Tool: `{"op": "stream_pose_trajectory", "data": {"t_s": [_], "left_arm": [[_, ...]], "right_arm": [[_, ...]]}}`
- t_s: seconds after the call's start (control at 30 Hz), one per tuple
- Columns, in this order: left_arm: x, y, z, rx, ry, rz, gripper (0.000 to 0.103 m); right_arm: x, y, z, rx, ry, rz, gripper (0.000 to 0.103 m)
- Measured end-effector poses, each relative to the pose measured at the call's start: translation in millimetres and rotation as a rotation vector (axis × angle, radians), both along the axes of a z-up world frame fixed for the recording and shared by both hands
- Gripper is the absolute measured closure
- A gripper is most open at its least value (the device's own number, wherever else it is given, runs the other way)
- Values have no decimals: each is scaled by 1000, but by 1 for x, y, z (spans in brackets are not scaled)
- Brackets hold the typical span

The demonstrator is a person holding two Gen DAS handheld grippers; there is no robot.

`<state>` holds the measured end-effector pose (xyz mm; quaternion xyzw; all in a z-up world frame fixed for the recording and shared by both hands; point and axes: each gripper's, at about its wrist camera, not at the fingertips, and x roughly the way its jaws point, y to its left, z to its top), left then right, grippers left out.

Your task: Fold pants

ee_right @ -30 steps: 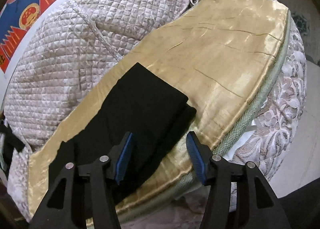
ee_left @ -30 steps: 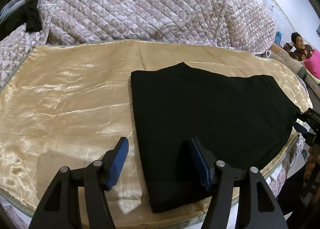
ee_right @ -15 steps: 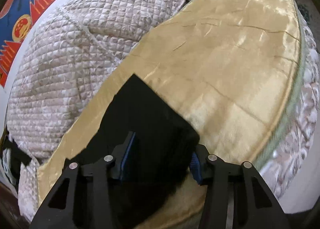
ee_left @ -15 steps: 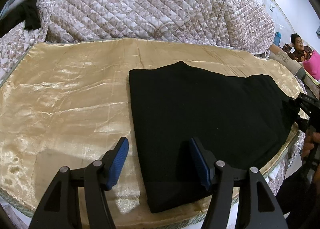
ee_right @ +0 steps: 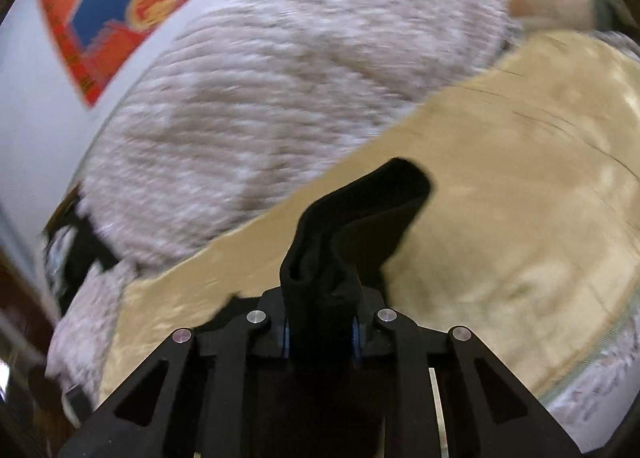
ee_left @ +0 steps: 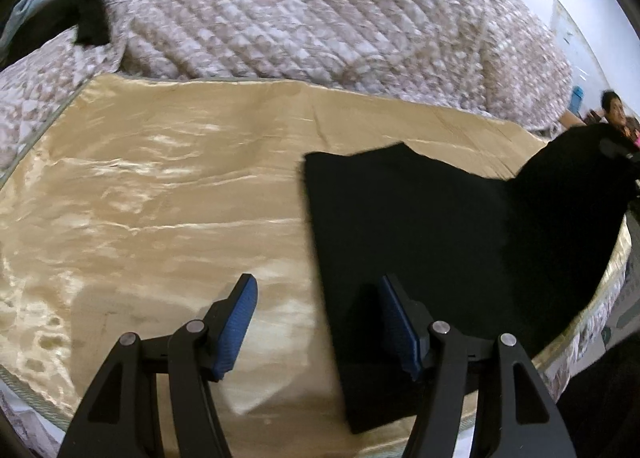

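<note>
Black pants (ee_left: 420,226) lie folded on a gold satin sheet (ee_left: 160,198). Their right end (ee_left: 580,162) is lifted off the sheet in the left wrist view. My right gripper (ee_right: 320,330) is closing, and its blue pads pinch a bunched fold of the black pants (ee_right: 360,218), which rises up in front of the camera. My left gripper (ee_left: 316,318) stands open low over the sheet at the pants' near left corner. Its right finger is over the cloth, its left finger over bare satin, and nothing is between the pads.
A quilted beige blanket (ee_left: 320,18) is heaped behind the sheet. Dark clothing (ee_left: 88,18) lies at the far left. A person sits at the far right edge. A red and blue poster (ee_right: 120,10) hangs on the wall. The bed's edge (ee_right: 600,358) curves along the right.
My right gripper has closed on the pants' end and raised it, so the cloth stands bunched before the camera. My left gripper has drifted slightly and stays open.
</note>
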<state>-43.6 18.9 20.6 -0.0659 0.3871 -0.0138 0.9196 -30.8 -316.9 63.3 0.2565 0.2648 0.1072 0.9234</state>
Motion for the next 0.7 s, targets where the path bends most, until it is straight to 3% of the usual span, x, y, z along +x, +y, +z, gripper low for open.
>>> {"op": "stream_pose_trajectory", "data": {"t_s": [0.2,0.4,0.53,0.7], "left_arm": [[-1,47,12,-37,-8,140,37],[-8,88,16,-91,-11,248,37],[-12,92,16,-100,-17,247,37],[-15,94,20,-114,-30,246,37]], "right_arm": [[0,88,18,-86,-38,229,83],[-2,180,-25,-227,37,457,82],[1,207,-61,-297,111,505,82],[-8,216,-42,-366,50,485,82]]}}
